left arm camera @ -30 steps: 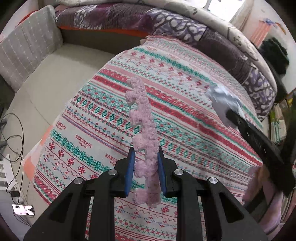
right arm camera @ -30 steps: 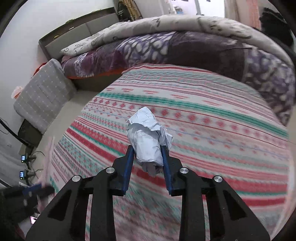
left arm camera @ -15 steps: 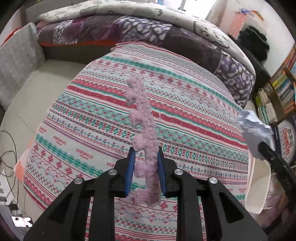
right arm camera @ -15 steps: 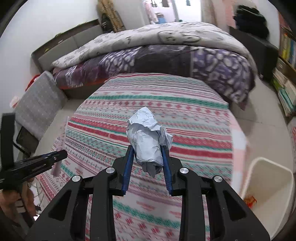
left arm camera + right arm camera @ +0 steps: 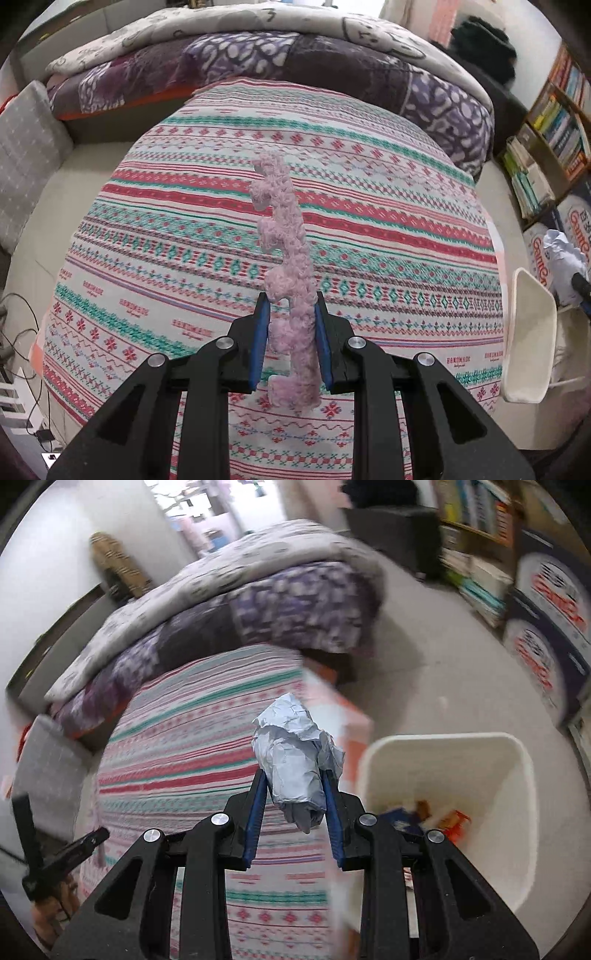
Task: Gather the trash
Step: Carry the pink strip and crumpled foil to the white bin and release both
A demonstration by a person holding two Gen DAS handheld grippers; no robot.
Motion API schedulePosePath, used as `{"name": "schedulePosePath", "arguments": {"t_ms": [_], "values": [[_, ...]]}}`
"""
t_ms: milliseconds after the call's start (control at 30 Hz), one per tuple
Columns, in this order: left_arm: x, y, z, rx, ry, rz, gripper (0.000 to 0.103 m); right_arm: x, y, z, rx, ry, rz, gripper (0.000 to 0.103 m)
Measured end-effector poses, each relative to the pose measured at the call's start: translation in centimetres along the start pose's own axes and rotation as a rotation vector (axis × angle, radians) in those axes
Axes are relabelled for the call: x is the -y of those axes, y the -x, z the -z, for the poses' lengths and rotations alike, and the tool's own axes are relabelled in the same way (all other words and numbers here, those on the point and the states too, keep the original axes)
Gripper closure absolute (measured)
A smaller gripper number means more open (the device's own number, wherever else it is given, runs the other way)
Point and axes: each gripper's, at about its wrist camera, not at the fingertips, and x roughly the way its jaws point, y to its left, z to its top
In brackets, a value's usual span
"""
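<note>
My left gripper (image 5: pixel 289 303) is shut on a fuzzy pink scrap (image 5: pixel 286 236) with notched edges, held upright above the patterned bedspread (image 5: pixel 184 229). The right gripper (image 5: pixel 293 779) is shut on a crumpled grey-white paper wad (image 5: pixel 291 753). That wad (image 5: pixel 563 254) also shows at the right edge of the left wrist view, above the white bin (image 5: pixel 532 332). In the right wrist view the white bin (image 5: pixel 517 775) stands on the floor beside the bed, just right of the wad, with some colourful wrappers (image 5: pixel 454 819) at its bottom.
A purple and cream quilt (image 5: pixel 295 62) is heaped at the bed's far end. A grey cushion (image 5: pixel 26 147) lies on the left. Bookshelves (image 5: pixel 554 122) and printed boxes (image 5: pixel 546 627) line the right side. Cables (image 5: pixel 14 332) lie on the floor at left.
Both grippers swung right across the bed, each keeping its grip. The right one moved from over the bedspread to beside the white bin, which has come into view.
</note>
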Motion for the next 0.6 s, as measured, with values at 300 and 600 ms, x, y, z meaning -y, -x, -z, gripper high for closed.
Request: {"name": "schedulePosePath", "arguments": {"t_ms": [300, 600], "values": [[5.4, -1.0, 0.0, -0.004, -0.091, 0.022, 0.079, 6.8, 0.3, 0.2, -0.048, -0.119, 0.147, 0.054], [13.5, -0.6, 0.7, 0.016, -0.207, 0.111, 0.079, 10.5, 3.2, -0.8, 0.044, -0.232, 0.155, 0.022]]}}
